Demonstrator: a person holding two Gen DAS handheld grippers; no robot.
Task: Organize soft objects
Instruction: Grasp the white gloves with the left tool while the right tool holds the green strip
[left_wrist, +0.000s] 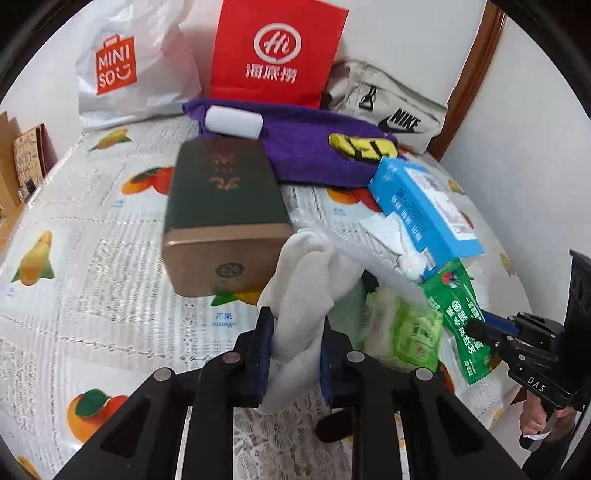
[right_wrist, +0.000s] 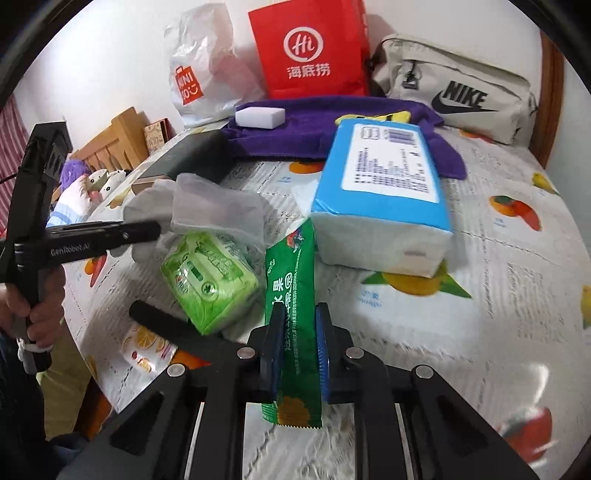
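- Left claw (left_wrist: 295, 354) clamped on a white sock (left_wrist: 306, 295); right claw (right_wrist: 297, 354) pinching a green snack sachet (right_wrist: 291, 295), both lifted off the bench (right_wrist: 498, 295).
- Just beyond: green tissue pack (right_wrist: 208, 280), blue tissue brick (right_wrist: 384, 199), dark green box (left_wrist: 225, 206).
- Fruit-print cover reads "mango".
- Back row: purple towel (left_wrist: 306, 144), MINISO bag (left_wrist: 122, 70), red "Hi" bag (left_wrist: 277, 51), NIKE pouch (right_wrist: 458, 88) against a white wall.

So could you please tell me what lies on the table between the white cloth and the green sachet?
A light green tissue pack lies between the white cloth and the green sachet, clearest in the right wrist view.
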